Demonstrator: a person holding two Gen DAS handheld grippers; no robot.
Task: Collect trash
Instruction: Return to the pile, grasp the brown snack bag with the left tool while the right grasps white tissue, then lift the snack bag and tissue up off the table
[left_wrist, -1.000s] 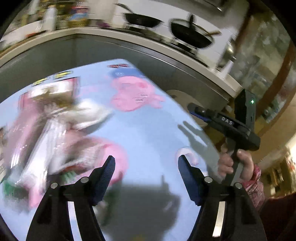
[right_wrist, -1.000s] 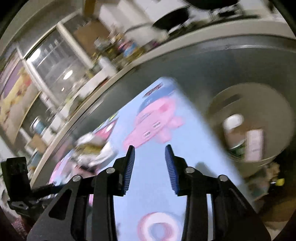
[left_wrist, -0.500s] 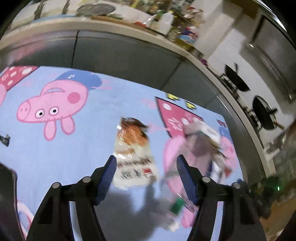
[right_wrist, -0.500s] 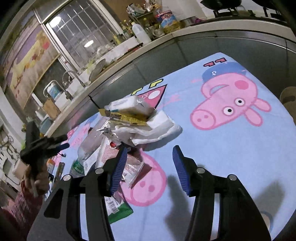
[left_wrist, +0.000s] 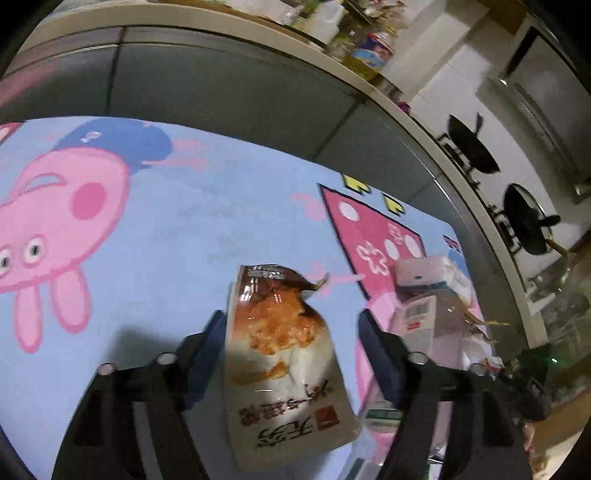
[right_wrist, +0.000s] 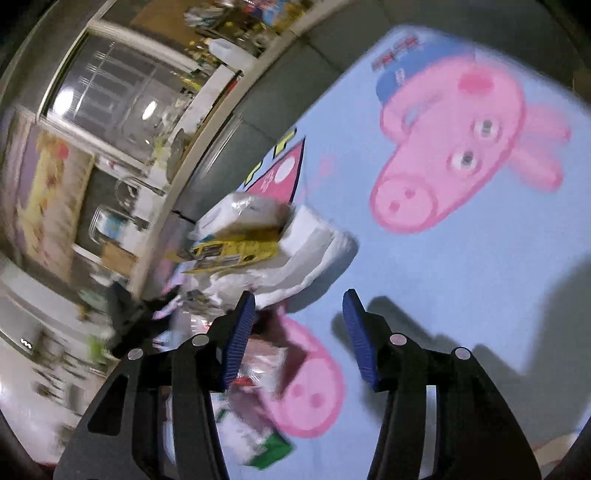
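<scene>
My left gripper (left_wrist: 291, 347), jaws just narrowing yet unclosed, straddles the torn brown-and-white plastic snack wrapper (left_wrist: 284, 369) flat on the blue cartoon-pig mat (left_wrist: 221, 206): next, lower and pinch; my right gripper (right_wrist: 297, 332) hovers apart, empty.

Both wrist views look steeply down from close above the cartoon-print table (left_wrist: 229, 206). They share the trash pile (right_wrist: 258, 240), seen from opposite sides, with the kitchen counter behind.
</scene>
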